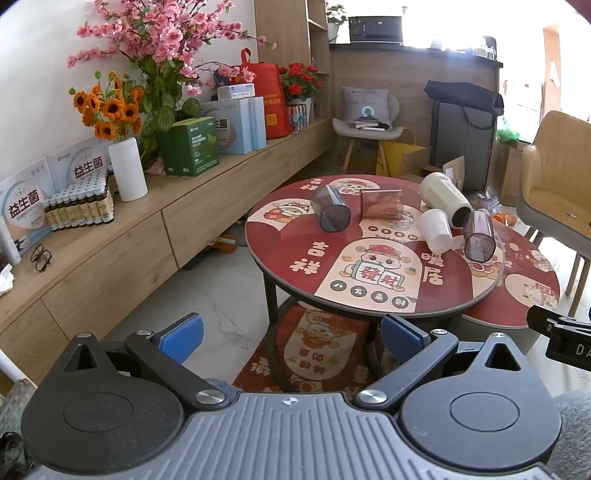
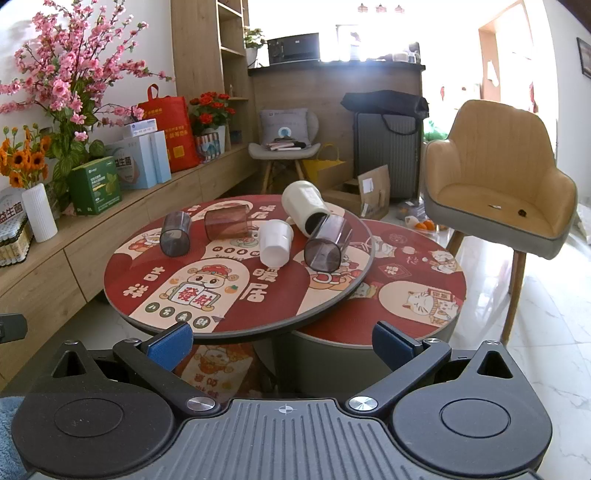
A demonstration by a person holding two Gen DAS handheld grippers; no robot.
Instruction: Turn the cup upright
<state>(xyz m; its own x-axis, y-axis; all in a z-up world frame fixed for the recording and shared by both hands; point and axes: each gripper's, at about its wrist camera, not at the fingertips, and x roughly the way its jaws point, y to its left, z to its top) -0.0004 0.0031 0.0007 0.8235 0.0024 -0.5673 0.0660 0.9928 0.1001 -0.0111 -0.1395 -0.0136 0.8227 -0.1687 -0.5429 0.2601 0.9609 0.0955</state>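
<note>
Five smooth, seemingly plastic cups (image 2: 274, 243) lie toppled on the round table (image 2: 155, 295); both tools (image 1: 291, 338) (image 2: 282, 341) gape empty.

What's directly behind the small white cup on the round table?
Behind the small white cup lies the cream tumbler on its side, dark mouth facing forward. The cup and the smoky cup cover part of its mouth rim, so contact can't be confirmed.

Bright daylight floods in from the back, blowing out the window area (image 2: 369, 29) to white. Both views stay sharp, with fisheye bending and dark corners at the edges.
</note>
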